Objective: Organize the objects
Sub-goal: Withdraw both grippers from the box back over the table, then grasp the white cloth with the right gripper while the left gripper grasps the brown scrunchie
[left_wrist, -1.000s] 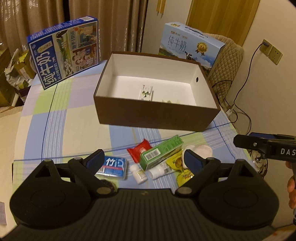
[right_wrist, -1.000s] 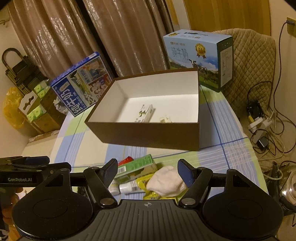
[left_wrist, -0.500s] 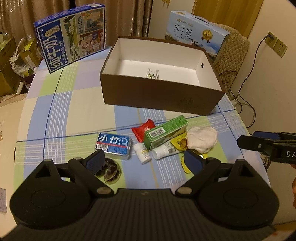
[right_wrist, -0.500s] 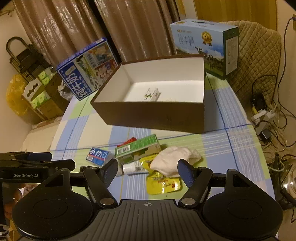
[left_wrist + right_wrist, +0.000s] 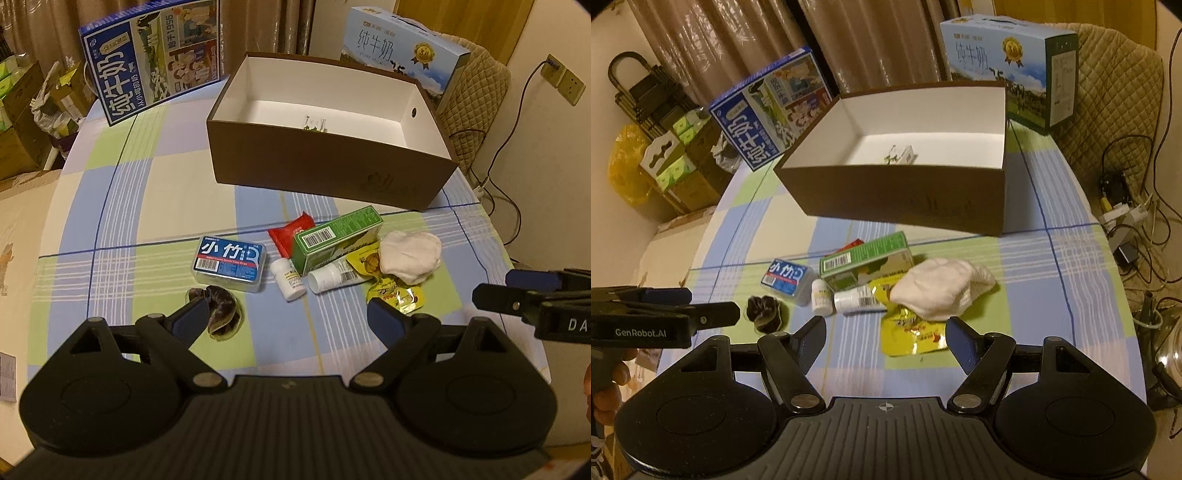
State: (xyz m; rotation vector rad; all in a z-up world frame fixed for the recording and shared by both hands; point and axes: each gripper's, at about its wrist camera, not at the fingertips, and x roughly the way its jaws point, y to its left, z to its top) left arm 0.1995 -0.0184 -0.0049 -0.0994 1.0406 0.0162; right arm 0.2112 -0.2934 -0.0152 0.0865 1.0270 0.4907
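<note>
**Both grippers dropping toward the clutter**

Left gripper (image 5: 286,314) hanging released over hair tie (image 5: 221,310); floss case (image 5: 229,264), bottles, green box (image 5: 334,240), cloth (image 5: 410,256) lying before brown box (image 5: 332,177). Right gripper (image 5: 885,341) released above yellow packet (image 5: 912,332).

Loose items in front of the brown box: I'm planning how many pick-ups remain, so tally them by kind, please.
White pill bottles: 2
Boxes: 2, green carton, blue floss box
Packets: 2, red, yellow
White cloth: 1
Dark scrunchie: 1
Total: 8
</note>
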